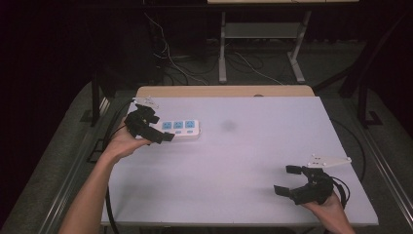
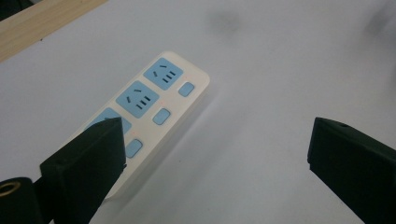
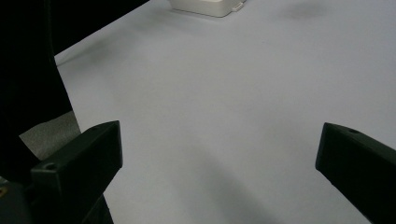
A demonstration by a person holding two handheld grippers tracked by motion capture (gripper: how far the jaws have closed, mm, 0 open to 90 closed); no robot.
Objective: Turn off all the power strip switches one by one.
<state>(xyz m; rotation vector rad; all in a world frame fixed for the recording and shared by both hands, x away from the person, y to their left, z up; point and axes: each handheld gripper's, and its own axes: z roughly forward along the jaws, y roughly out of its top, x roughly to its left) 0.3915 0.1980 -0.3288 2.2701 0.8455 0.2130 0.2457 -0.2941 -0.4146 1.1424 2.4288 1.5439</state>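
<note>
My left hand-held gripper (image 1: 157, 127) gapes wide and empty over the near end of the power strip (image 1: 179, 129) at the worktop's (image 1: 253, 161) left side. Closing off-centre could skid it away. My right hand-held gripper (image 1: 287, 180) idles wide open, well apart.

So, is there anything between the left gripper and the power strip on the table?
Nothing visible. The left gripper is open, one jaw over the near end of the power strip; only bare white table lies around it.
</note>
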